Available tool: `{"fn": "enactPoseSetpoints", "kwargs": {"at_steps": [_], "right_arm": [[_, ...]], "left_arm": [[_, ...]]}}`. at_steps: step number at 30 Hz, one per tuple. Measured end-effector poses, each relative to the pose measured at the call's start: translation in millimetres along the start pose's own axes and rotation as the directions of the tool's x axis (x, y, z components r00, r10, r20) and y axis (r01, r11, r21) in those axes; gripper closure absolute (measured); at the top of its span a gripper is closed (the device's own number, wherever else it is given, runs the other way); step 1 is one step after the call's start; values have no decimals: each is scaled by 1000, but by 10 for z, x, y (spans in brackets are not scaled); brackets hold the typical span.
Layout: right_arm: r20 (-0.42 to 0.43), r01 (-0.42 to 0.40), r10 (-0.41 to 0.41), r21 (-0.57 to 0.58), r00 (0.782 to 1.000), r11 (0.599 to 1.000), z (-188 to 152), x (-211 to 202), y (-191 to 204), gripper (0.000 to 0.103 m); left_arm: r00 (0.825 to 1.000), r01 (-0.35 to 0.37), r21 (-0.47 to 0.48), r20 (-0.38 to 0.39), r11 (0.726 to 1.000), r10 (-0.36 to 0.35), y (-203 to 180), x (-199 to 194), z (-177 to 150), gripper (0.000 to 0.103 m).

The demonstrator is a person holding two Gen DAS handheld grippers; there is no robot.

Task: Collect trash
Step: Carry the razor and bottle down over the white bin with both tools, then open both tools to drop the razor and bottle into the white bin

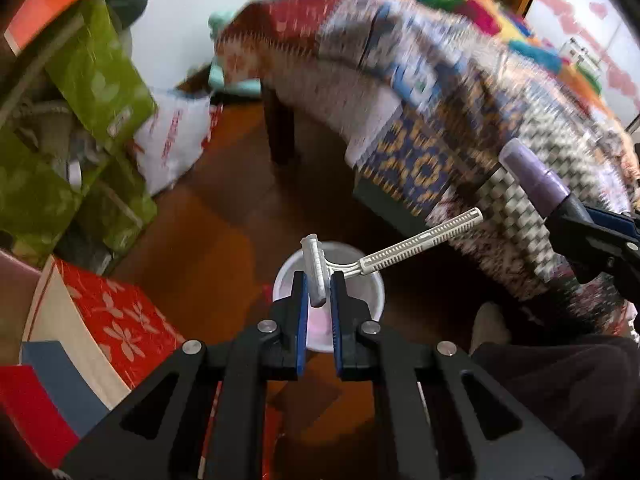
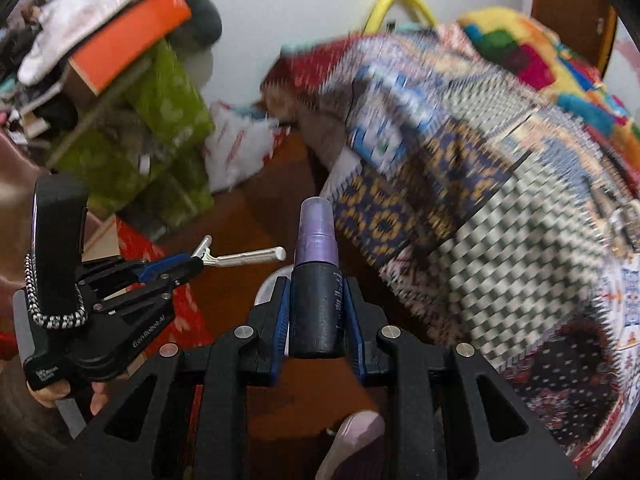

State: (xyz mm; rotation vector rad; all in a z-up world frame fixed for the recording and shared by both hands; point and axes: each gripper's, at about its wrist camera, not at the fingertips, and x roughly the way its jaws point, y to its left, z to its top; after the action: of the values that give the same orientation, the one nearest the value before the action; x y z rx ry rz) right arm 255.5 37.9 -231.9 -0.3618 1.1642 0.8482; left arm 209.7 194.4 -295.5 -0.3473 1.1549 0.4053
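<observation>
My left gripper is shut on the head of a white disposable razor, whose handle sticks out to the right. It hangs directly above a white bin on the wooden floor. My right gripper is shut on a dark spray bottle with a purple cap, held upright in the air. The bottle's cap also shows at the right in the left wrist view. The left gripper with the razor shows at the left in the right wrist view. The bin's rim peeks out behind my right fingers.
A table draped in a patterned cloth stands to the right, with a colourful blanket on top. Green boxes and a white plastic bag pile up at the left. A red floral box lies at the near left.
</observation>
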Motion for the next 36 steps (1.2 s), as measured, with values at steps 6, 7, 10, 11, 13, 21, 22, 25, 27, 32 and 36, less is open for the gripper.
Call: {"fn": "enactPoseSetpoints", "kwargs": {"at_steps": [6,7,10,11,13,21,22,25,27,32,36], "right_arm": [[-135,-35,34,-9,990,999,6,587,53,79],[-160,-44,42,-11,986,999,9,700,62,79],[-222,-64,62,-3,973,998,7,963,61,79],[-239,-70,69,7,968,998,16,1041,51,79],[-263,-85,89,24,961,996,42,1176,32,79],[-293,-137,155,81,943,987,166,1380,-25,61],[-290,-134,153,85,945,987,173,1388,-31,56],[-288,-129,151,95,946,987,171,1371,-62,55],[-280,-133,157,103,947,986,178,1342,-89,55],[-246,-126,145,91,958,988,190,1149,-111,55],[-202,-114,123,57,972,992,197,910,-90,55]], "left_arm": [[990,-29,-20,-141,999,26,88,529,-116,94],[986,-34,-24,-162,999,29,102,614,-134,94],[974,-30,-51,-225,998,18,152,854,-185,94],[971,-29,-58,-237,998,14,169,913,-195,94],[967,-24,-73,-255,997,5,188,1010,-194,94],[958,38,-133,-276,990,-74,232,1114,-108,75],[960,37,-134,-271,990,-73,238,1105,-104,74],[962,40,-134,-262,990,-74,240,1051,-103,74],[964,43,-138,-254,989,-78,251,1003,-104,74],[975,53,-140,-206,989,-82,275,774,-74,74],[985,60,-129,-151,990,-79,221,500,-23,74]]}}
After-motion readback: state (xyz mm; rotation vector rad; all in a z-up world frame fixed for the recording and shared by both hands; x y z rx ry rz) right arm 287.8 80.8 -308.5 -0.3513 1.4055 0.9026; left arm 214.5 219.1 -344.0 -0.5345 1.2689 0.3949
